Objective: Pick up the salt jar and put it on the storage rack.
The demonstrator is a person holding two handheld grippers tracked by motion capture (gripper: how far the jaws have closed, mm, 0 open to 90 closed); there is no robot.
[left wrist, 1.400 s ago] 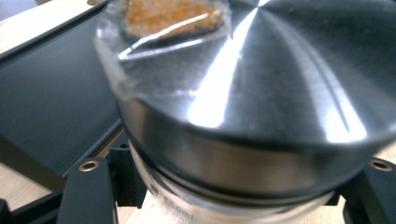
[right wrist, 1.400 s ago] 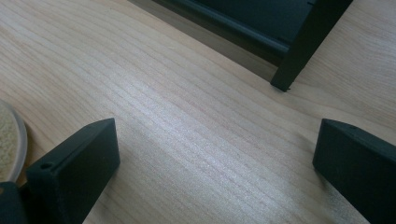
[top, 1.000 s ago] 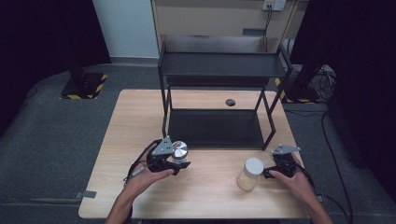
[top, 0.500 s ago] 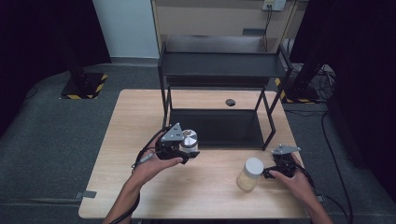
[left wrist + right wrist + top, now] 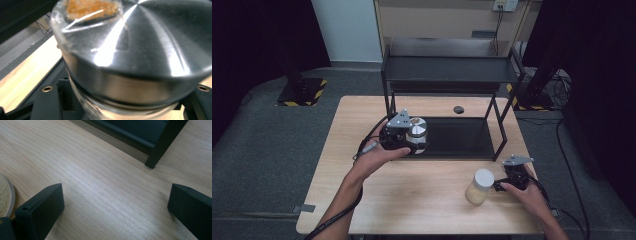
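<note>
High view: silver-lid jar (image 5: 416, 134) clamped in left gripper (image 5: 404, 137) over black rack (image 5: 452, 75); right gripper (image 5: 507, 182) jaws held apart beside white-lid jar (image 5: 479, 186).

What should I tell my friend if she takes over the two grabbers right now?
Left gripper: shut on the steel-lidded jar, held up in front of the black rack's lower shelf.
Right gripper: open, nothing between its jaws, resting on the table beside the white-lidded jar.
Done: steel-lidded jar picked up.
Left, probably: set it on the rack, then take the white-lidded jar.
</note>
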